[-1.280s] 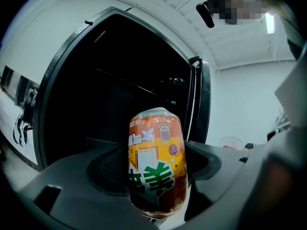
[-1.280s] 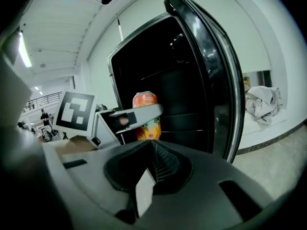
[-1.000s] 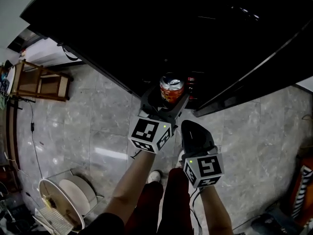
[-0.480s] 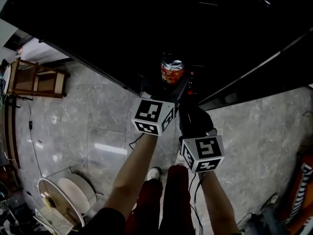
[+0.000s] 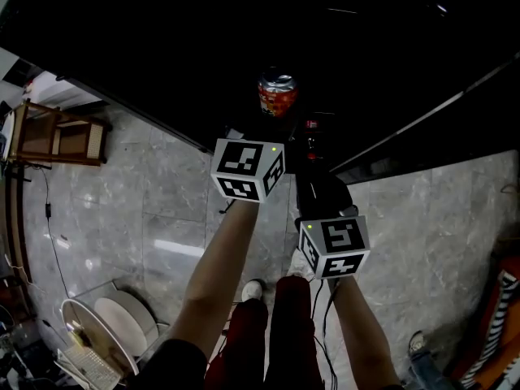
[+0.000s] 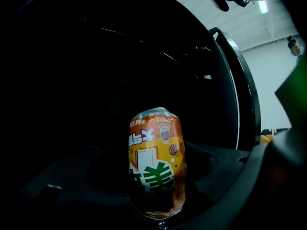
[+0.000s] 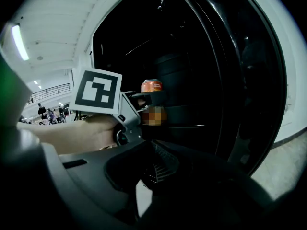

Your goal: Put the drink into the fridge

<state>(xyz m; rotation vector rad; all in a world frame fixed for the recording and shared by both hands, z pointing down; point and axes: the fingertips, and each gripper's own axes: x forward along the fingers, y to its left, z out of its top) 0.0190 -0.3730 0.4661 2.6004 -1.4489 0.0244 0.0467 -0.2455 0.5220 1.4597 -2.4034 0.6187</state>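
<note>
The drink is an orange can [image 5: 278, 94] with a silver top. It stands upright between the jaws of my left gripper [image 5: 277, 114], which is shut on it, and it fills the middle of the left gripper view [image 6: 156, 162]. The can is held inside the dark opening of the black fridge [image 5: 187, 47]. My right gripper [image 5: 309, 154] is just right of the left one and a little behind it, jaws together with nothing in them. From the right gripper view I see the can [image 7: 151, 86] beyond the left gripper's marker cube [image 7: 98, 91].
The fridge's dark door [image 5: 439, 104] stands open at the right. On the grey marble floor are a wooden shelf [image 5: 57, 132] at the left and a dish rack with plates [image 5: 106, 327] at the lower left. The person's legs are below the grippers.
Both grippers have moved forward towards the fridge. The can, still held by the left gripper, has gone further into the dark opening.
</note>
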